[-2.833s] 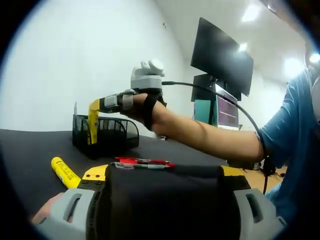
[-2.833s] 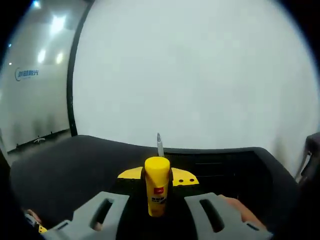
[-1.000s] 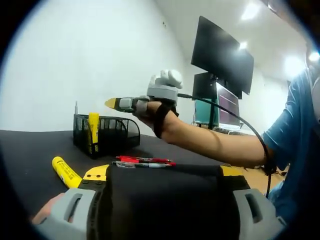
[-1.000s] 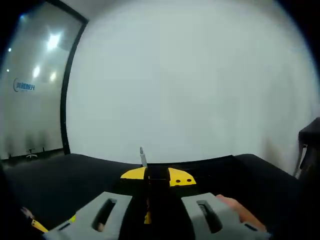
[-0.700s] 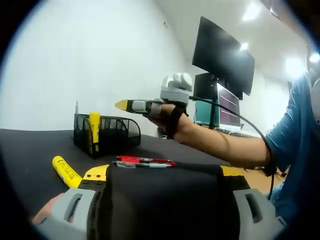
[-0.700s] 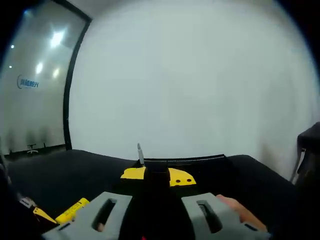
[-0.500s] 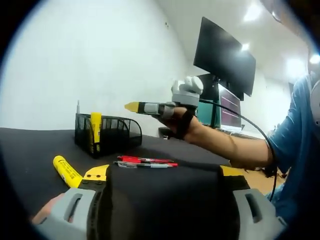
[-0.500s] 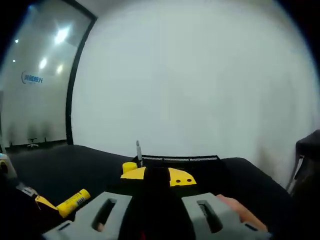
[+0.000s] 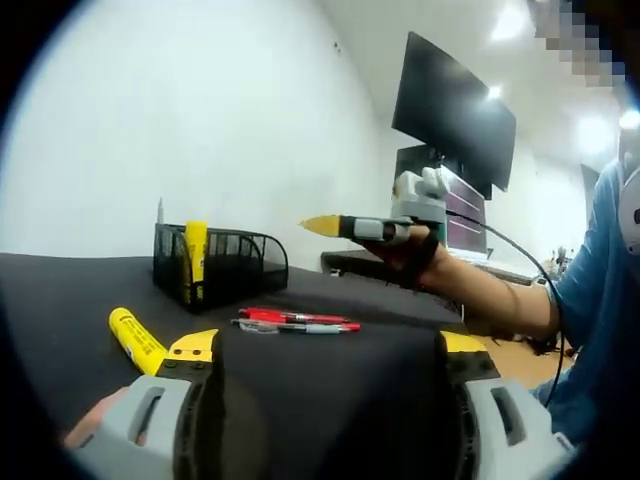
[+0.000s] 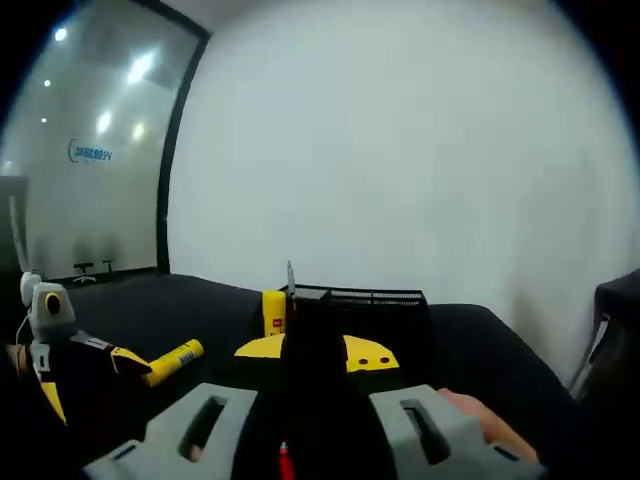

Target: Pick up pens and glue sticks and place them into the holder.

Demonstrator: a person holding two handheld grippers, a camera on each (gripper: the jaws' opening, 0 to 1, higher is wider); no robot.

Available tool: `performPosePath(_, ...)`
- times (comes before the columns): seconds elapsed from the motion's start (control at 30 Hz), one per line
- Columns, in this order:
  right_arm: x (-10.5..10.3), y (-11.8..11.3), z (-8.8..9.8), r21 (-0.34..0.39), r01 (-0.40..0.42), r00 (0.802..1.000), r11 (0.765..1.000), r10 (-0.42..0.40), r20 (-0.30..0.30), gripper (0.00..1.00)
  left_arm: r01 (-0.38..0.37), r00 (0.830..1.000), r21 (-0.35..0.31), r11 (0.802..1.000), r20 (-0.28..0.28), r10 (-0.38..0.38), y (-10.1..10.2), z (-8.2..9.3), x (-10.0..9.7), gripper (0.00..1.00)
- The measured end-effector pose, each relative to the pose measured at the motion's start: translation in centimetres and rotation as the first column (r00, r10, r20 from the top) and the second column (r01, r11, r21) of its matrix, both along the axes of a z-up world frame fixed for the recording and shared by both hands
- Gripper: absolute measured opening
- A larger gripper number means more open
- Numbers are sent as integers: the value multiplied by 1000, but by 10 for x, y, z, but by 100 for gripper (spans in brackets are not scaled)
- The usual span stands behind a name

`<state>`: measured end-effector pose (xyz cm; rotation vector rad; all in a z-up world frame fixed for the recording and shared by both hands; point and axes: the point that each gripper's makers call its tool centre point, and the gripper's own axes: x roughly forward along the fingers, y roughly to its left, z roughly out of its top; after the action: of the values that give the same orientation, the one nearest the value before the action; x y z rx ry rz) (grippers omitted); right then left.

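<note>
A black mesh holder stands on the black table, with a yellow glue stick and a grey pen upright inside. A second yellow glue stick lies on the table to its left. Two red pens lie side by side in front. My left gripper rests low with its jaws wide open and nothing between them. My right gripper hovers above the pens, right of the holder. In the right gripper view its jaws stand slightly apart and bare, facing the holder.
A person's bare forearm and blue sleeve carry the right gripper. Dark monitors hang at the back right. The left gripper lies at the left of the right gripper view, near the loose glue stick. A white wall stands behind.
The right gripper let its glue stick go into the holder, then drew back to the right and away. The left gripper has stayed put.
</note>
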<state>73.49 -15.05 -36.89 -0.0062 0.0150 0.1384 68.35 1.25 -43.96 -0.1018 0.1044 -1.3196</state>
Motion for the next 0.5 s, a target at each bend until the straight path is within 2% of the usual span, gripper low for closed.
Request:
performPosePath(0.27, -15, -13, -18, 9, 5, 1000, 1000, -5, -26, 17, -13, 1000, 11, 1000, -4, 13, 0, -3, 3, 80)
performPosePath(0.5, -28, -12, -43, 27, -26, 998, 999, 28, -63, 16, -22, 1000, 3, 1000, -18, 22, 1, -2, 5, 81)
